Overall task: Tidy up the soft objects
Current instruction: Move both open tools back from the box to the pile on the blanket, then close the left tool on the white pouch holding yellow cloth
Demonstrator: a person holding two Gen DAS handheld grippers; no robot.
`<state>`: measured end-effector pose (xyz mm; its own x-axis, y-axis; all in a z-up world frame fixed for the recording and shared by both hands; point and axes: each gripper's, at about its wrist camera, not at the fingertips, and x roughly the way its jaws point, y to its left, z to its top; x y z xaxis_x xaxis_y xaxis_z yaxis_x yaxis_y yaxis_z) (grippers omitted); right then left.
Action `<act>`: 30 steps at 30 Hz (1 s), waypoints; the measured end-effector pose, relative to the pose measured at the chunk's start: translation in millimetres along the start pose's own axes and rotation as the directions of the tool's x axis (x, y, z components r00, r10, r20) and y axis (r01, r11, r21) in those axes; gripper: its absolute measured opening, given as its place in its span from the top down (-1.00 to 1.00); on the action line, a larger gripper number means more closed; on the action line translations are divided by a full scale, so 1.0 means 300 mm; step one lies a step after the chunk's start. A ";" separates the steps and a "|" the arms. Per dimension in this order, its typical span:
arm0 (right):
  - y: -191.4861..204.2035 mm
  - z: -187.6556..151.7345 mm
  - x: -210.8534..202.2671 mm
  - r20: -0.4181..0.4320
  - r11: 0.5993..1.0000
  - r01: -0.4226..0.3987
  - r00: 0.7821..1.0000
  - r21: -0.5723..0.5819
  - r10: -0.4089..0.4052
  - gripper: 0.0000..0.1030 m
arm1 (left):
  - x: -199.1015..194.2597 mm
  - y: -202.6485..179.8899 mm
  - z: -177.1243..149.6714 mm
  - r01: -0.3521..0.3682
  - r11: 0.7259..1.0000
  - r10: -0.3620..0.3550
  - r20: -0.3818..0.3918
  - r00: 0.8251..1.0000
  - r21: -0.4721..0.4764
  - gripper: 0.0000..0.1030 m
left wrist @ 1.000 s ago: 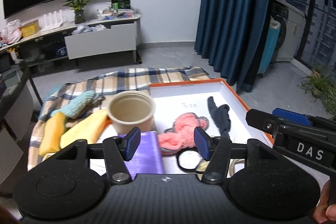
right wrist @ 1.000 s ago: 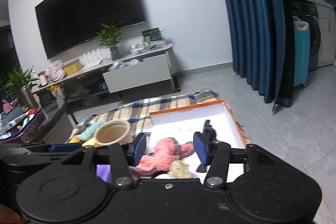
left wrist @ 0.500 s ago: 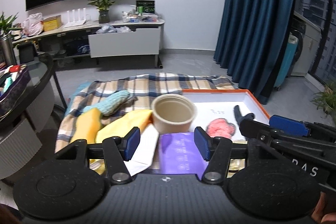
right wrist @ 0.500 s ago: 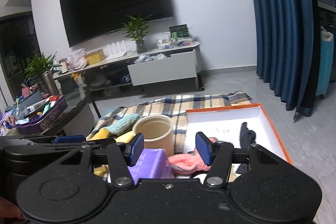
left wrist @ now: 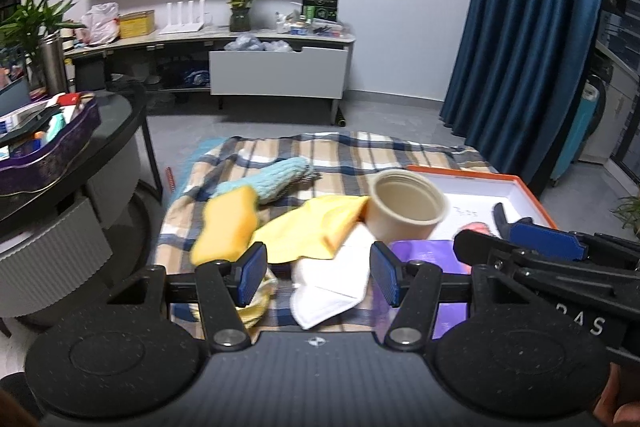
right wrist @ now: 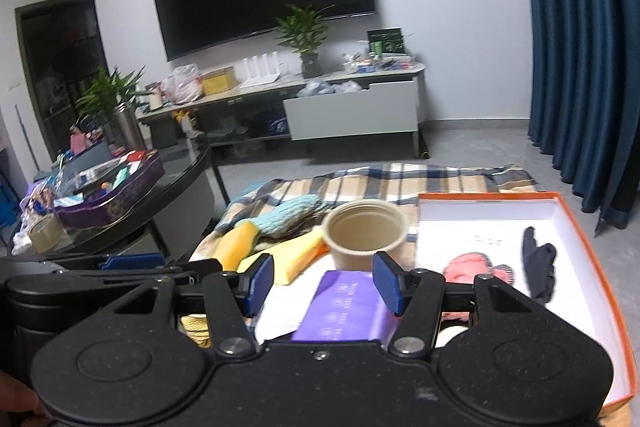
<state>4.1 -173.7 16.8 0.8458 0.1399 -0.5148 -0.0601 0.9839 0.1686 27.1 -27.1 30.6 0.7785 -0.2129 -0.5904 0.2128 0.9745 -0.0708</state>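
Plainly, both tongs parted (nothing gripped), left tongs [left wrist: 318, 277] over white cloth [left wrist: 330, 285], right tongs [right wrist: 322, 283] over purple pack [right wrist: 344, 311].

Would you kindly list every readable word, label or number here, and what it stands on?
"AS": white letters on the right gripper, partly cut off.
Handwriting on the box floor: too blurred.
Print on the purple packet: too small.
Green sign on the TV stand: unreadable.
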 end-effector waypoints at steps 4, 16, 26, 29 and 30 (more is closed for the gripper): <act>0.043 -0.004 0.034 -0.011 1.000 -0.020 1.000 -0.012 0.020 -0.30 | -0.007 0.055 0.000 -0.019 1.000 0.019 0.005 1.000 -0.019 -0.13; 0.051 -0.007 0.049 -0.014 0.998 -0.057 0.998 -0.015 0.057 -0.30 | 0.064 0.253 -0.044 -0.090 0.992 0.086 -0.047 0.995 -0.086 -0.47; 0.051 -0.003 0.095 -0.048 0.997 -0.077 0.996 -0.019 0.076 -0.33 | 0.224 0.260 -0.117 -0.094 0.996 0.093 -0.121 0.988 -0.007 -0.75; 0.058 0.005 0.108 -0.053 0.996 -0.080 0.996 -0.032 0.078 -0.39 | 0.281 0.257 -0.121 -0.091 0.996 0.091 -0.136 0.987 0.004 -0.74; 0.062 0.008 0.115 -0.058 0.996 -0.081 0.995 -0.035 0.079 -0.40 | 0.296 0.255 -0.122 -0.090 0.996 0.091 -0.136 0.987 0.008 -0.71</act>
<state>33.6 -151.0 4.2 0.8061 0.2230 -0.5482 -0.1465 0.9726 0.1803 91.0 31.2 -56.6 0.7069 -0.1121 -0.6983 0.1463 0.9892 -0.0107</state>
